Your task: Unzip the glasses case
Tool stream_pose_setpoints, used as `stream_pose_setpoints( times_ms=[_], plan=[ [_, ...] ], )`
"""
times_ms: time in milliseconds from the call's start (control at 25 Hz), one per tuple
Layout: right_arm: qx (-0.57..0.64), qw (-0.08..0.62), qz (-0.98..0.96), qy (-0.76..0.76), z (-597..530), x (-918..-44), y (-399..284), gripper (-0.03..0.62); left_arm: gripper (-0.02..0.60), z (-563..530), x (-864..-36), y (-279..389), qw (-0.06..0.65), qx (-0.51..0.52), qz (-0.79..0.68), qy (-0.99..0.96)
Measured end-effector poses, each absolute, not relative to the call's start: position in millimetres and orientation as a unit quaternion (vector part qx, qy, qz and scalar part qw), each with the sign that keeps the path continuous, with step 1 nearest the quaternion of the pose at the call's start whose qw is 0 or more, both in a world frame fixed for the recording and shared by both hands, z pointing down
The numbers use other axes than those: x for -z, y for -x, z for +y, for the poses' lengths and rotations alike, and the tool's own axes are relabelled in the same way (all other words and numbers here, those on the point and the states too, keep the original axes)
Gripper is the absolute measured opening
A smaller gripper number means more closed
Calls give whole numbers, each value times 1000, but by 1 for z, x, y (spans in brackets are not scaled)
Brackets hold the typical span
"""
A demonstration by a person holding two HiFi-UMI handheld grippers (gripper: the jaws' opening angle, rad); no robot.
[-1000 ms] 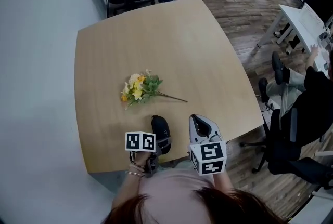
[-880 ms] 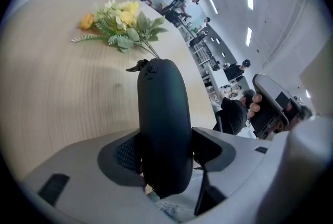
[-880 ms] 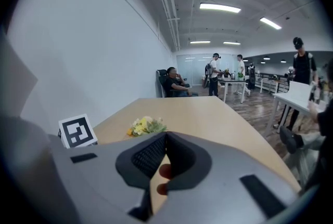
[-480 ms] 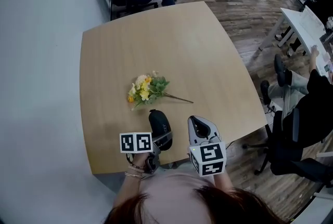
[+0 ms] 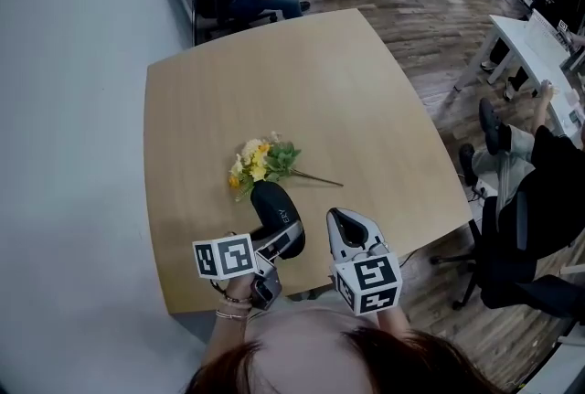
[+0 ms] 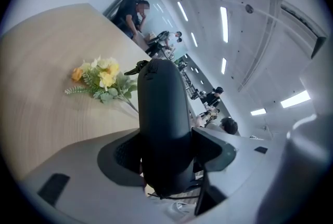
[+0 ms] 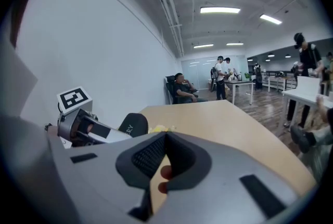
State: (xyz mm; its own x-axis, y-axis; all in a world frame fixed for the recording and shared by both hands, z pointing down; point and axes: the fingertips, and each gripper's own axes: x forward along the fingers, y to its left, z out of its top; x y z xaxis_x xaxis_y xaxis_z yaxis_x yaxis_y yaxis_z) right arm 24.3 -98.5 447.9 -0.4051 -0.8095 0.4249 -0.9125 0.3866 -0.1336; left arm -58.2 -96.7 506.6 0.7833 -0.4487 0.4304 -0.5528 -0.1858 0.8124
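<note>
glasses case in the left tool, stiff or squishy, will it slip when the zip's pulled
Probably stiff: the glasses case shows no dent where the left tool clamps it. Its smooth shell may be slippery, so it could twist under a zip pull. Likely light: held by one end, it juts out unsupported.

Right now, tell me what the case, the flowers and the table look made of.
Case: black, smooth and matte with a faint sheen. It is probably a moulded shell under fabric or faux leather, but which one is unclear.
Flowers: likely artificial, plastic or fabric, going by the stiff, tidy petals and thin stem.
Table: pale wood-grain top with a satin finish. The even grain suggests laminate.
</note>
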Motion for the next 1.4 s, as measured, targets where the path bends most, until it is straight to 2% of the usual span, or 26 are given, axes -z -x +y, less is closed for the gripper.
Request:
stream_pose_setpoints(
  times_ms=[600,1400],
  plan=[
    [-163,100,-850,-491,-95,-421,-4,14,288,-118,-415,69,480,51,-330,-811],
    [-153,68,-890,-425,-75,-403,17,15,288,-132,-368,72,445,120,-353,-814]
  ],
)
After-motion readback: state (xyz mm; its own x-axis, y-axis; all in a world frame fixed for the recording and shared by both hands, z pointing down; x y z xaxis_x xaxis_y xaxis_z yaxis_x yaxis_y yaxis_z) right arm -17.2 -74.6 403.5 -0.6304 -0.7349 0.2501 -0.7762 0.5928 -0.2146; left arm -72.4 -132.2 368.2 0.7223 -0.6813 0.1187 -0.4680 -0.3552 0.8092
